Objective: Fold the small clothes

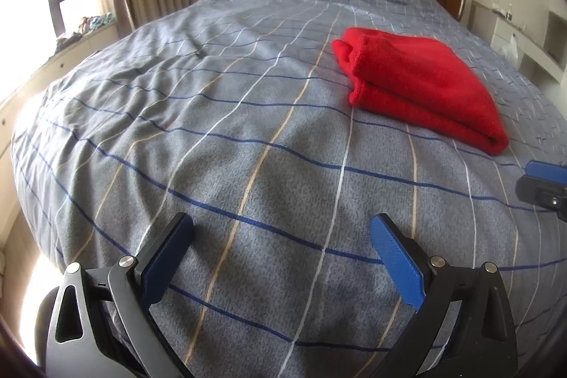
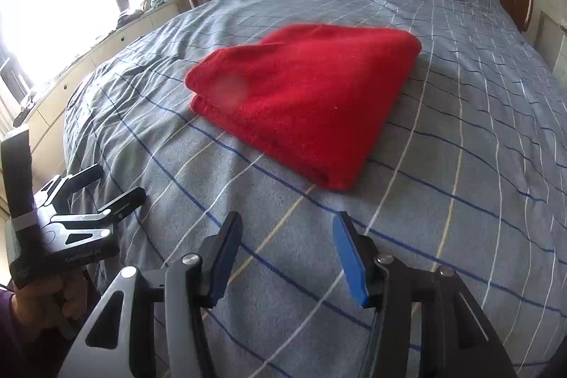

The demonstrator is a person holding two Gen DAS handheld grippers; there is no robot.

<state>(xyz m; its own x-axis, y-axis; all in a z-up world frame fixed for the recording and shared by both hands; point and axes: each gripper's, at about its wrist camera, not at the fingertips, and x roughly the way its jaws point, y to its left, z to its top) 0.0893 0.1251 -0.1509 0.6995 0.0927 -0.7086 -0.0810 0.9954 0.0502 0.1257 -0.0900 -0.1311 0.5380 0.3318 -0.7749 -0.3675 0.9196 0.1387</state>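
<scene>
On the bed (image 2: 460,201), folded red cloth (image 2: 301,94) looks soft, light, floppy; best pinched at the thick fold edge. Left gripper (image 1: 281,257) & right gripper (image 2: 285,254) both spread, empty.

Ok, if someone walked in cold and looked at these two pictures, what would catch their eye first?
The bright red folded fleece cloth stands out at once, lying flat on the grey-blue checked bedcover near the middle of the bed. Next come the two pairs of blue-padded tongs in the foreground, the right tongs and the left tongs, both open and empty above the bedcover, short of the cloth.
</scene>
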